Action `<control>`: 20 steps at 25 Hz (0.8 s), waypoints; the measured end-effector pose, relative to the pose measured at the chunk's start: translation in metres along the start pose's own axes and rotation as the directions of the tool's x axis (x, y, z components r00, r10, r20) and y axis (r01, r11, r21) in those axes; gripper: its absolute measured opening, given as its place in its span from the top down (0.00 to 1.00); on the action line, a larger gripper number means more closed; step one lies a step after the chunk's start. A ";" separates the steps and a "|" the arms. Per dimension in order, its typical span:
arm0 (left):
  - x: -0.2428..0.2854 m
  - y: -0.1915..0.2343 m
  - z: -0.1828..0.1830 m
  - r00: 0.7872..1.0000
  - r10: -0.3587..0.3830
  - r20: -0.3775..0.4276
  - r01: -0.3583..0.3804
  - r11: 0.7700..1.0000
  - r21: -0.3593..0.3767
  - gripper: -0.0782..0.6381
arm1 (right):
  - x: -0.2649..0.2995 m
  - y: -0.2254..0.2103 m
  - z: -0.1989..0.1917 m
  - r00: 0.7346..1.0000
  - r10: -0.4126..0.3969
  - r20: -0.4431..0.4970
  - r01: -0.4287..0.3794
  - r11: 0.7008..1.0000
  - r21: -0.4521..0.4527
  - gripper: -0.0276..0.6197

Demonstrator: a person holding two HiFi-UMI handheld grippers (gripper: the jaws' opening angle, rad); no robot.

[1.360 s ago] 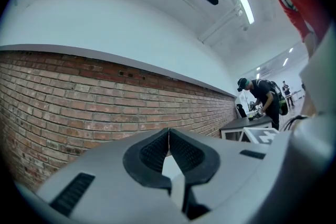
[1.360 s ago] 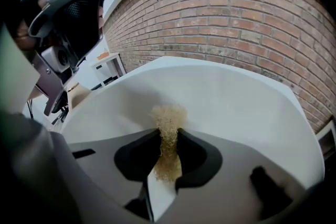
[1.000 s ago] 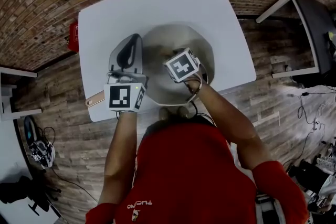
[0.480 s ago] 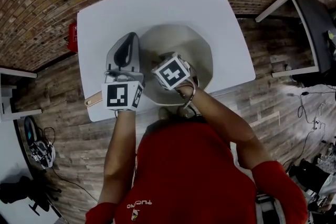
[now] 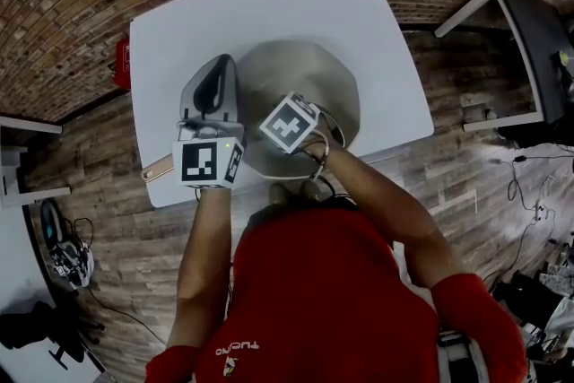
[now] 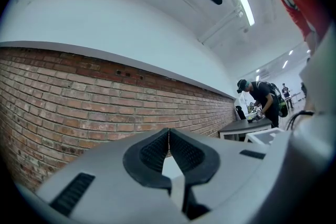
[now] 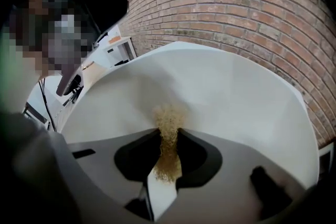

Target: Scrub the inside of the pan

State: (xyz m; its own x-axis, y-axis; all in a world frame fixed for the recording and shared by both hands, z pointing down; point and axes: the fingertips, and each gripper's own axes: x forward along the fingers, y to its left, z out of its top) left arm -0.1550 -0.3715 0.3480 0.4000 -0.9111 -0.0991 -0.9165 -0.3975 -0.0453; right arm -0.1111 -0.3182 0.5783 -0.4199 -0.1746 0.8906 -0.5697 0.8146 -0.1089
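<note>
Right gripper (image 7: 168, 132), fingers clamped on tan scrub pad (image 7: 167, 113), meets pan (image 5: 334, 83) interior near 7 o'clock; left gripper (image 6: 169, 132) fingers closed, empty. Scrubbing apparently underway, unfinished.

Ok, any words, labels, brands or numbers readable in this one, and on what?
Nothing reads cleanly.
Red shirt: white print, upside down, too blurred to quote.
Red object at the table edge: pale label, too small to read.
Left marker cube, right marker cube: square patterns only, no letters.
Scrub pad in the right hand-held gripper: no print.
</note>
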 end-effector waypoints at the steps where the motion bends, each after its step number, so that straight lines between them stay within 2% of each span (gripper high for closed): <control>1: 0.001 -0.002 0.000 1.000 -0.003 0.002 0.003 1.000 -0.001 0.87 | -0.002 -0.004 -0.003 1.000 -0.010 -0.013 0.010 1.000 0.001 0.82; 8: 0.008 -0.014 0.003 1.000 -0.022 0.014 0.022 1.000 -0.003 0.87 | -0.016 -0.032 -0.024 0.994 -0.078 -0.075 0.079 0.997 0.012 0.82; 12: 0.011 -0.021 0.002 1.000 -0.029 0.010 0.029 1.000 0.000 0.87 | -0.023 -0.041 -0.031 0.991 -0.104 -0.080 0.105 0.994 0.014 0.82; 16: 0.011 -0.025 0.002 0.999 -0.033 0.005 0.033 0.999 0.001 0.87 | -0.032 -0.041 -0.025 0.993 -0.114 -0.023 0.114 0.993 0.022 0.82; 20: 0.010 -0.028 0.002 1.000 -0.028 0.004 0.028 1.000 0.003 0.87 | -0.047 -0.043 -0.013 0.987 -0.124 0.098 0.119 0.991 0.057 0.82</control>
State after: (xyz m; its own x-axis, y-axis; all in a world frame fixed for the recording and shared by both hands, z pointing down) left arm -0.1253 -0.3692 0.3462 0.4253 -0.8993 -0.1018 -0.9051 -0.4222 -0.0507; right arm -0.0578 -0.3383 0.5470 -0.4135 -0.3277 0.8495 -0.6546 0.7555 -0.0272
